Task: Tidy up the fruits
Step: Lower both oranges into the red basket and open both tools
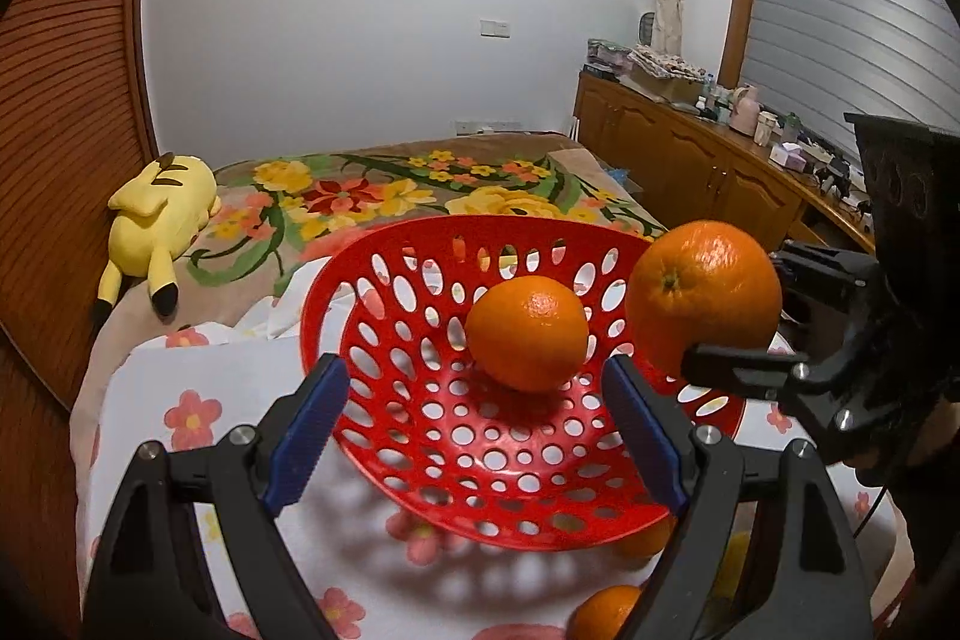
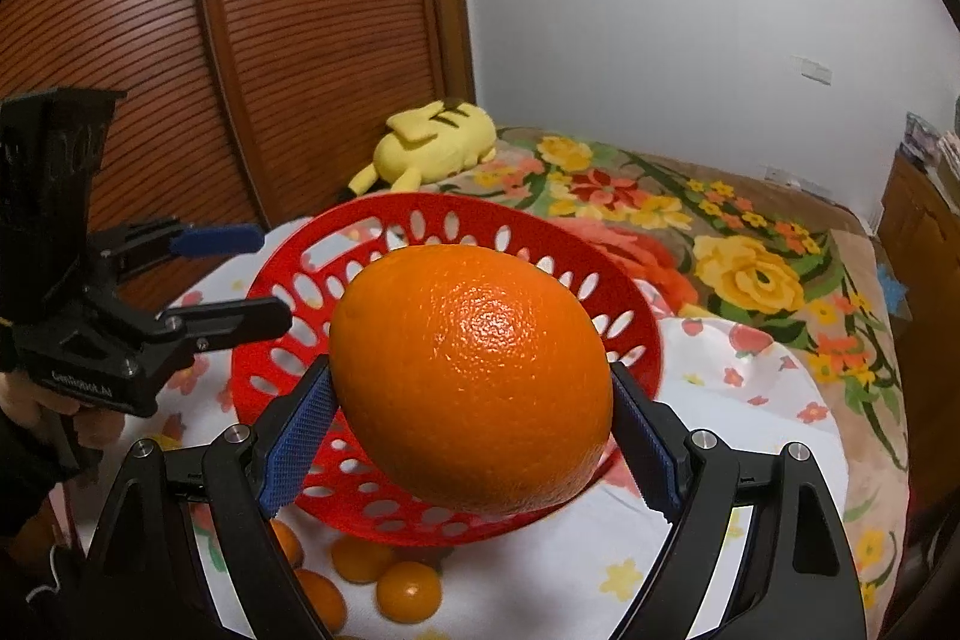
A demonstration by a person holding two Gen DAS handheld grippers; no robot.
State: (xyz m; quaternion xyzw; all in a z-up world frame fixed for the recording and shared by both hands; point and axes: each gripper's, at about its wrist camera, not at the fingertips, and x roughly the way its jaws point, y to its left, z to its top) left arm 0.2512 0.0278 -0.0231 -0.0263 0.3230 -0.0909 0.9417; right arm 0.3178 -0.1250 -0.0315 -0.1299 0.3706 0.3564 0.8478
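Left wrist view: the left tongs [image 1: 474, 418] stand spread and empty over the red perforated plastic basket [image 1: 384, 256], which holds one small orange [image 1: 527, 333]; the right tongs [image 1: 729, 316] pinch a large round orange [image 1: 703, 295] above the rim, where a loosened pinch could drop it outside. Right wrist view: only here do both blue pads [image 2: 300, 427] show pressing that fruit, and loose small oranges [image 2: 408, 589] lie on the flowered bed sheet [image 2: 720, 400] before the basket.
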